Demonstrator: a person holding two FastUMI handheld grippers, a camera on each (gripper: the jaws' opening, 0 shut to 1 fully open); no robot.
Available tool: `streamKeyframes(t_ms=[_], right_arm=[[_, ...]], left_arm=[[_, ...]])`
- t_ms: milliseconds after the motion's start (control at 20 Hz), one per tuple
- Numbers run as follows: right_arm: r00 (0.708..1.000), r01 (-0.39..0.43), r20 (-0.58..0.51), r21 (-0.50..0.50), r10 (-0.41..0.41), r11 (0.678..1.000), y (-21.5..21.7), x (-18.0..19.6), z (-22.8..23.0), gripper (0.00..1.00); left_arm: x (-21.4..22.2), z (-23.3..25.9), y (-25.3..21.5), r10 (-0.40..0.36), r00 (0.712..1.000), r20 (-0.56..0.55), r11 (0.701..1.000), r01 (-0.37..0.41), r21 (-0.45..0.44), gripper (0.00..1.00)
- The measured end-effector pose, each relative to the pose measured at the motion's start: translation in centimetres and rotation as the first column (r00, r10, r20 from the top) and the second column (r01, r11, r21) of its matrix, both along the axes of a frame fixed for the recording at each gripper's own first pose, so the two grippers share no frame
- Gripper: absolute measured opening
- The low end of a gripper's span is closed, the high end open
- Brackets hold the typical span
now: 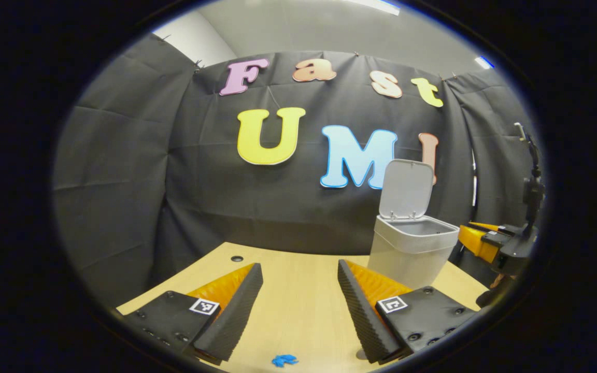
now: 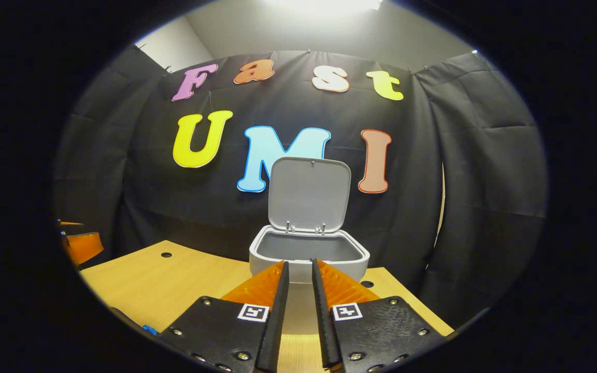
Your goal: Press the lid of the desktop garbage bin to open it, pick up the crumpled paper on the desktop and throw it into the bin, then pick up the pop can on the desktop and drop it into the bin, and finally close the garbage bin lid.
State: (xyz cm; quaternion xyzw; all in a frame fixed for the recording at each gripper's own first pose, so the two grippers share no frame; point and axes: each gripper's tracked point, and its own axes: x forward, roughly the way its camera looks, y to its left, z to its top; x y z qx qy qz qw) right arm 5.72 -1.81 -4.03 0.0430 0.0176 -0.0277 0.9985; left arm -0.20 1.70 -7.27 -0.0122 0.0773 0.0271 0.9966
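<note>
The white desktop bin [image 1: 412,248] stands at the table's far right, its lid [image 1: 406,189] swung up and upright. My left gripper [image 1: 298,269] hovers over the table to the left of the bin, wide open with nothing between its fingers. In the right gripper view the bin [image 2: 309,254] sits straight ahead with its lid [image 2: 309,194] up and its inside in shadow. My right gripper [image 2: 299,264] points at the bin's front from just before it, its fingers parted by a narrow gap and holding nothing. The right gripper [image 1: 485,238] also appears beside the bin.
The wooden table [image 1: 298,311] has a round cable hole [image 1: 237,258] at the back left and another [image 2: 366,284] by the bin. A small blue scrap [image 1: 284,360] lies near the front edge. The left gripper [image 2: 81,246] shows at the far left.
</note>
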Motion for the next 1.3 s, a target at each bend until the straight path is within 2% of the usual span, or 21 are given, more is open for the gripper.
streamKeyframes(t_ms=[100,150,200,250,350,500,700,850,1100,1300], right_arm=[[1.000,-0.016,0.000,0.000,0.016,1.000,0.7,-0.8,-0.1,0.44],[1.000,-0.018,-0.004,0.000,0.018,1.000,0.9,-1.1,-0.3,0.62],[1.000,-0.016,-0.012,0.003,0.016,1.000,1.0,-1.4,-0.6,0.68],[1.000,-0.015,-0.021,0.013,0.015,1.000,1.2,-1.9,-0.9,0.80],[1.000,-0.007,-0.027,0.042,0.008,0.999,1.5,-3.0,-0.8,0.87],[1.000,-0.005,-0.008,0.093,0.006,0.996,2.5,-4.8,-0.1,0.85],[1.000,-0.008,0.002,0.053,0.008,0.999,2.7,-5.5,0.0,0.88],[1.000,-0.018,-0.016,0.061,0.019,0.998,3.2,-5.7,-0.7,0.87],[0.997,-0.055,-0.054,0.037,0.056,0.998,4.4,-6.3,-1.7,0.88],[0.988,-0.090,-0.121,0.029,0.093,0.995,5.4,-6.7,-3.5,0.88]], left_arm=[[0.3,-0.4,0.0,-0.003,1.000,-0.006,1.000,0.003,0.004,0.95],[0.4,-0.4,0.1,-0.003,1.000,-0.007,1.000,0.004,0.007,0.95],[0.5,-0.5,0.2,-0.003,1.000,-0.007,1.000,0.003,0.011,0.95],[0.6,-0.7,0.2,-0.003,1.000,-0.009,1.000,0.003,0.015,0.95],[0.8,-1.1,0.5,-0.005,1.000,-0.012,1.000,0.006,0.015,0.95],[1.0,-1.9,0.5,-0.018,1.000,-0.019,1.000,0.018,0.017,0.95],[0.8,-4.9,0.7,-0.026,0.996,-0.083,1.000,0.026,-0.002,0.95],[0.0,-7.9,0.4,-0.038,0.987,-0.153,0.999,0.039,0.003,0.95],[-2.3,-14.1,1.0,-0.055,0.958,-0.280,0.998,0.059,0.006,0.95],[-4.4,-18.6,1.2,-0.066,0.929,-0.365,0.994,0.091,0.054,0.96]])
